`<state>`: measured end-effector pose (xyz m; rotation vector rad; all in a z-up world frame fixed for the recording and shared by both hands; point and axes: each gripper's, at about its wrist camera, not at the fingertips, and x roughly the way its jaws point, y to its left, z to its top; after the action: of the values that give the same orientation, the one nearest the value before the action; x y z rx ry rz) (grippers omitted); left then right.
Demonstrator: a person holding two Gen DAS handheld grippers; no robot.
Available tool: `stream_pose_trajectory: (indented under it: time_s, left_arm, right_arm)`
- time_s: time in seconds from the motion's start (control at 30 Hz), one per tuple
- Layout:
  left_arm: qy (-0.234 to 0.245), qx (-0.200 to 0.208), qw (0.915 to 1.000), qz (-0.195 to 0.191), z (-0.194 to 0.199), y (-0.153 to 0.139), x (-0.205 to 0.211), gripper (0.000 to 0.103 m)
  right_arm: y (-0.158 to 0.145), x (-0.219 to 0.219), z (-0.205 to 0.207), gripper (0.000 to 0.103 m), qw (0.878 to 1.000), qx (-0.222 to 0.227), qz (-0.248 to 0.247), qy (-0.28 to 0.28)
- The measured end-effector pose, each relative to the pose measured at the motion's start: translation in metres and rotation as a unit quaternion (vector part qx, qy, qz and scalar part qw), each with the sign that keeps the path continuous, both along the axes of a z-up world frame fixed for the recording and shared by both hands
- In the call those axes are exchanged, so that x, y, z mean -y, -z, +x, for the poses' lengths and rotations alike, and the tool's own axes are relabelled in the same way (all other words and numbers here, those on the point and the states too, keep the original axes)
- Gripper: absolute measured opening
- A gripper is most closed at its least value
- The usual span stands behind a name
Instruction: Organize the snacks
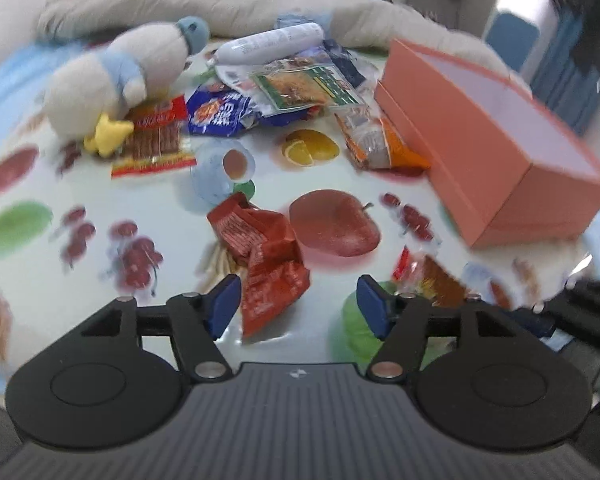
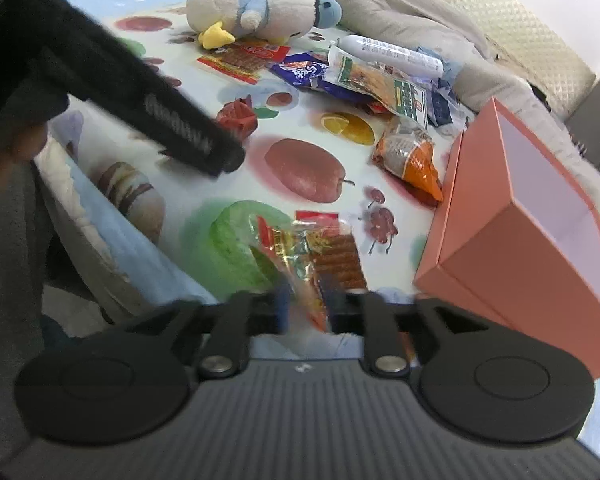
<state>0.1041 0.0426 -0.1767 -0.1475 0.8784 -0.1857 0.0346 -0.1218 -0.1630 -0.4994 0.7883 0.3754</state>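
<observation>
Snacks are lying scattered on a fruit-print cloth (image 1: 100, 184). A crumpled red packet (image 1: 266, 264) is lying between the left claw's (image 1: 298, 300) wide-spread blue pads, nearer the left pad, with no pad pressing it. The right claw (image 2: 310, 312) is standing partly open around a clear strip pack (image 2: 320, 256); blur is hiding whether it grips. An open pink box (image 2: 512, 248) is sitting just right of both.
</observation>
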Motion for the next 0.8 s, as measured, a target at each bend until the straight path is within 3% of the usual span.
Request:
stream_pose_trajectory:
  time_s: [0.13, 0.2, 0.27, 0.43, 0.53, 0.8]
  left_arm:
    - [-0.028, -0.016, 0.9978, -0.057, 0.003, 0.000, -0.012, 0.070]
    - [-0.044, -0.022, 0.9969, -0.061, 0.007, 0.001, -0.015, 0.077]
    - [-0.052, -0.035, 0.9965, -0.054, 0.014, 0.004, -0.016, 0.080]
    - [-0.056, -0.034, 0.9950, -0.075, 0.023, 0.005, -0.017, 0.081]
    - [-0.055, -0.038, 0.9959, -0.061, 0.030, 0.008, -0.012, 0.081]
    - [-0.050, -0.055, 0.9962, -0.045, 0.040, 0.024, -0.006, 0.081]
  right_arm:
    - [-0.001, 0.008, -0.003, 0.049, 0.999, 0.002, 0.035, 0.016]
    - [-0.003, 0.015, -0.002, 0.069, 0.997, 0.010, 0.068, 0.034]
    - [-0.005, 0.025, 0.001, 0.081, 0.993, 0.015, 0.102, 0.062]
    - [0.000, 0.048, 0.022, 0.081, 0.980, 0.008, 0.156, 0.123]
    - [0.011, 0.055, 0.036, 0.081, 0.974, -0.012, 0.171, 0.146]
    - [0.038, 0.058, 0.048, 0.081, 0.972, -0.043, 0.178, 0.146]
